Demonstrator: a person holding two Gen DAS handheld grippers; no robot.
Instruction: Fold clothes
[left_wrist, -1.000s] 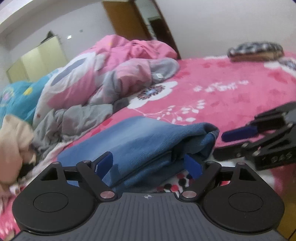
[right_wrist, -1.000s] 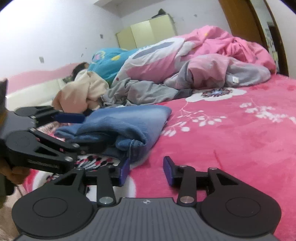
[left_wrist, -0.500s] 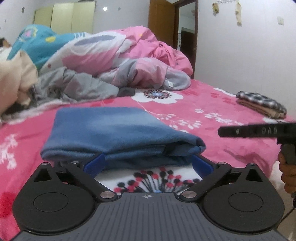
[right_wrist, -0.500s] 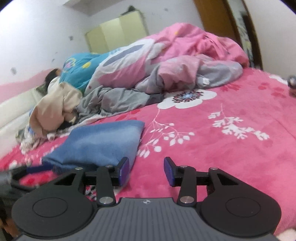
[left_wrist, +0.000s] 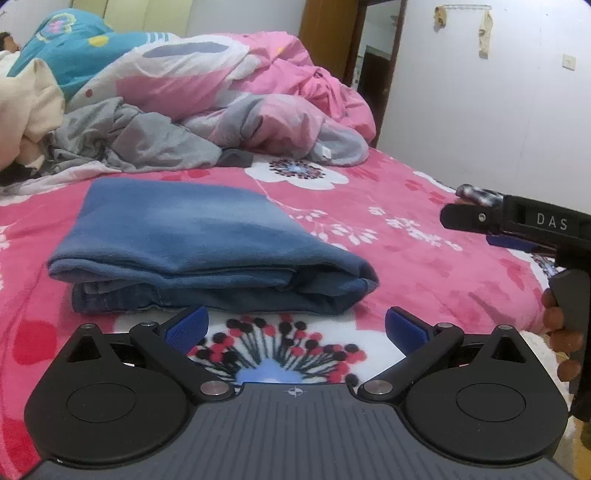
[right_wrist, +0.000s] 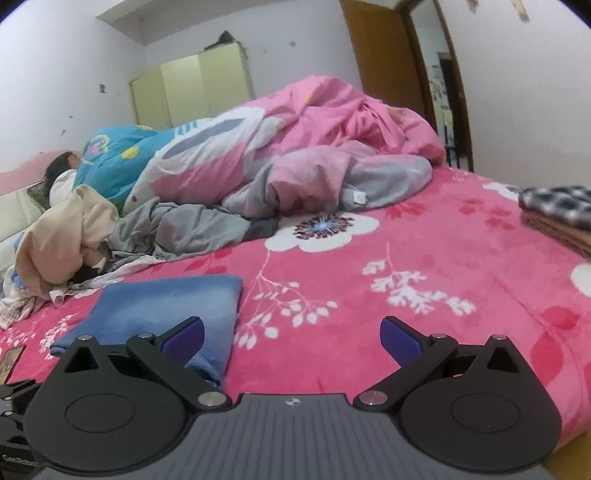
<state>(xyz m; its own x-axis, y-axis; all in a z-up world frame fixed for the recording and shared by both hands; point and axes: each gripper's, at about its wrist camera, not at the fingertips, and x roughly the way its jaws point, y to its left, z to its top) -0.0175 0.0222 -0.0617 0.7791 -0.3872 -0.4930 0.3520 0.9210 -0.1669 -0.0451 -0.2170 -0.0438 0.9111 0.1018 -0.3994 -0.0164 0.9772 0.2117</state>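
Note:
A folded blue garment (left_wrist: 207, 240) lies flat on the pink flowered blanket (left_wrist: 424, 258). My left gripper (left_wrist: 295, 325) hovers just in front of its near edge, open, with only blanket between the blue pads. At the right of the left wrist view a hand (left_wrist: 557, 321) holds the right gripper's body (left_wrist: 535, 221) above the blanket. In the right wrist view the same garment (right_wrist: 159, 306) sits at the lower left. My right gripper (right_wrist: 291, 336) is beside the garment's right edge with its jaws opening and nothing between them.
A heap of pink and grey bedding (right_wrist: 295, 147) fills the back of the bed, with a crumpled grey garment (left_wrist: 140, 144) and a beige one (right_wrist: 62, 236) in front. A person (right_wrist: 62, 166) lies at the far left. A checked folded stack (right_wrist: 557, 206) sits at the right edge.
Both grippers let go of the blue garment and widened. The left view rolled to level. The right gripper rose and drew back from the garment's corner.

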